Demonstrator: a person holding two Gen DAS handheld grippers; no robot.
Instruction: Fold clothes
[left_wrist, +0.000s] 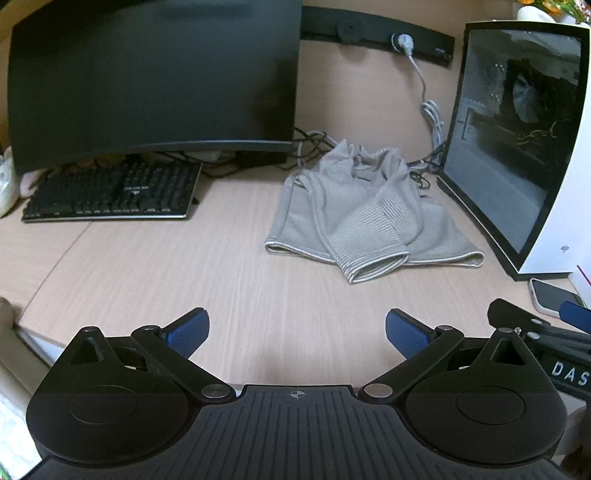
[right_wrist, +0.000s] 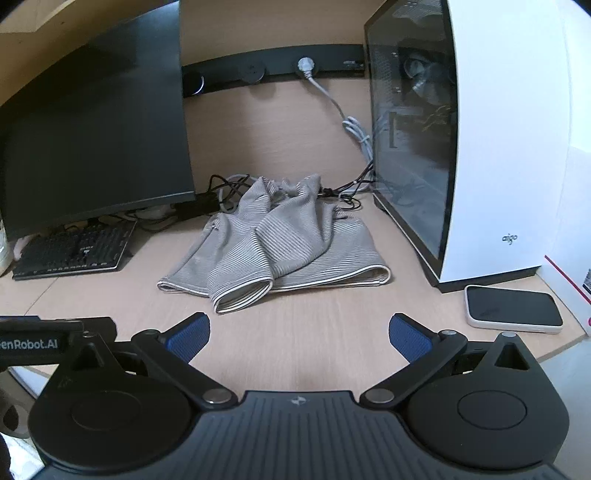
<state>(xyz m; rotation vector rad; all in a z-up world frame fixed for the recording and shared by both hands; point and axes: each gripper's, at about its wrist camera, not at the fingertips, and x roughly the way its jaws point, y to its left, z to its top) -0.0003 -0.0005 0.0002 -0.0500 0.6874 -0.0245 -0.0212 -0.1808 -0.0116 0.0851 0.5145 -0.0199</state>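
Observation:
A grey striped garment (left_wrist: 364, 218) with pale hems lies crumpled on the wooden desk (left_wrist: 184, 280), between the monitor and the computer case. It also shows in the right wrist view (right_wrist: 280, 251), with one loose part flopped over the front. My left gripper (left_wrist: 297, 334) is open and empty, held over bare desk well short of the garment. My right gripper (right_wrist: 299, 338) is open and empty too, a little in front of the garment's near hem. The right gripper's body (left_wrist: 546, 328) shows at the right edge of the left wrist view.
A black monitor (left_wrist: 155, 81) and keyboard (left_wrist: 110, 195) stand at the left. A white glass-sided computer case (right_wrist: 461, 147) stands at the right, with a phone (right_wrist: 513, 310) lying before it. Cables (right_wrist: 229, 188) trail behind the garment. The desk's front edge is close below.

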